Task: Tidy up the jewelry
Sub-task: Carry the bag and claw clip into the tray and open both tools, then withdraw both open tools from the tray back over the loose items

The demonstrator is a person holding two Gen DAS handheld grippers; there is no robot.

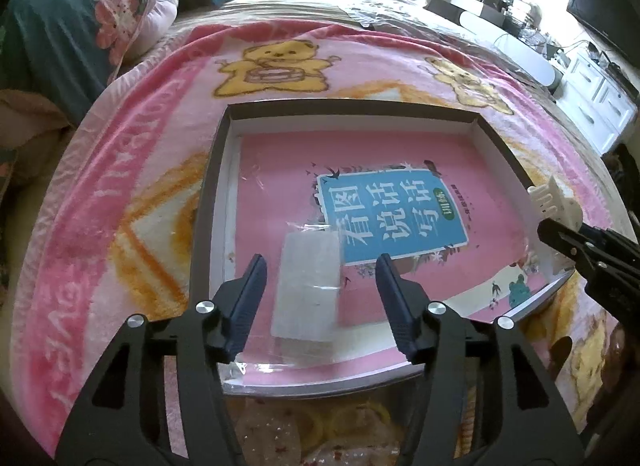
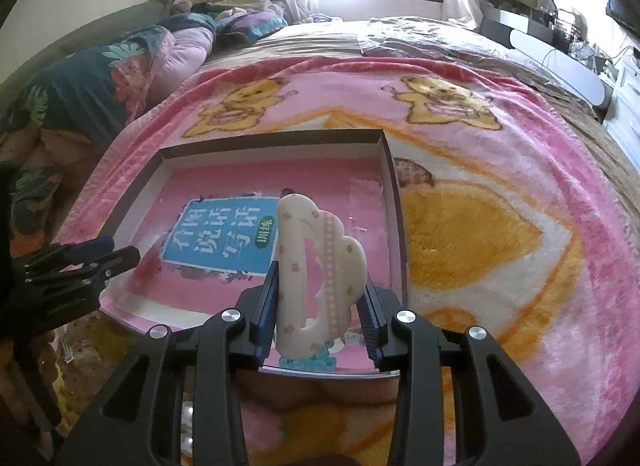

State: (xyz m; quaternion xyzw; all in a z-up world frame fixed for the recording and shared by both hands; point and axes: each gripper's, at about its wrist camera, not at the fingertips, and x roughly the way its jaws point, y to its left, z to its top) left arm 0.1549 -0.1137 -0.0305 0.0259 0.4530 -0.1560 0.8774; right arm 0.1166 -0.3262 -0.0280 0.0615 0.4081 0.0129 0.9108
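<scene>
A shallow dark-rimmed box [image 1: 348,107] [image 2: 276,137] lies on the bed with a pink book [image 1: 400,153] [image 2: 224,185] inside. On the book rests a frosted clear packet [image 1: 308,286]. My left gripper [image 1: 320,278] stands open over it, one finger on each side, with gaps between the pads and the packet. In the right wrist view the left gripper [image 2: 116,256] shows at the box's left edge. My right gripper [image 2: 320,278] is shut on a cream hair claw clip [image 2: 320,258], held upright above the box's near right corner. The clip [image 1: 554,201] also shows in the left wrist view.
A pink bear-print blanket [image 1: 160,125] [image 2: 500,246] covers the bed under the box. Clear bags with yellow hoops [image 1: 352,422] and pearls [image 2: 186,426] lie near the front. A floral quilt [image 1: 80,25] lies at the back left, a white cabinet [image 1: 600,97] on the right.
</scene>
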